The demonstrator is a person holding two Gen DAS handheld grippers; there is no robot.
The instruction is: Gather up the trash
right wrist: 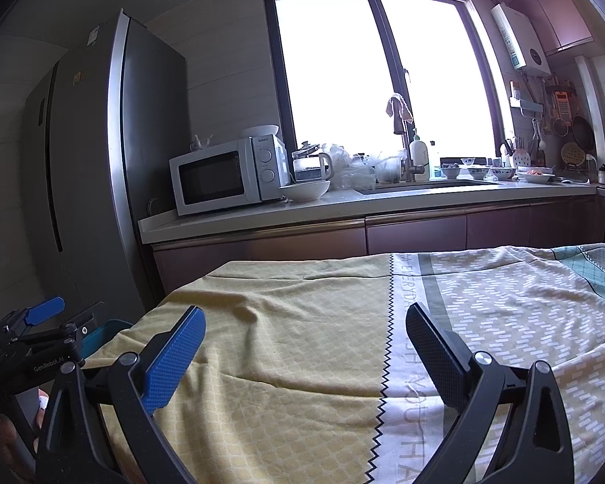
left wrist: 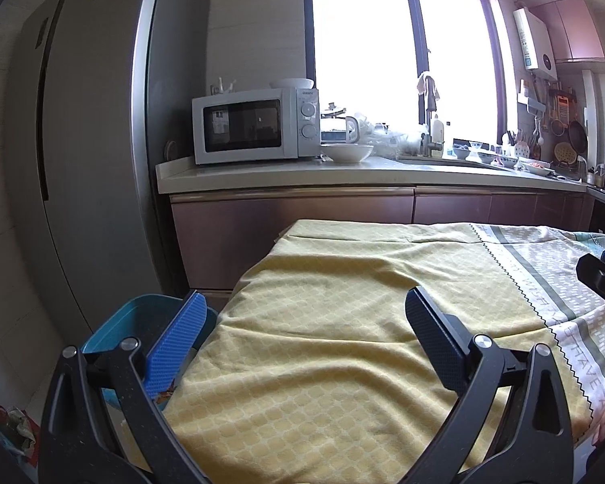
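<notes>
Fingers of the left gripper (left wrist: 304, 314) and right gripper (right wrist: 304, 332) are spread wide and hold nothing above the cloth (left wrist: 343, 343) on the bench. No trash shows on it. The teal bin (left wrist: 113, 322) sits beside the bench's left edge; reaching there, wide fingers might snag loose folds.

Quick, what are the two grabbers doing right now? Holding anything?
Left gripper: open, holding nothing.
Right gripper: open, holding nothing.
</notes>
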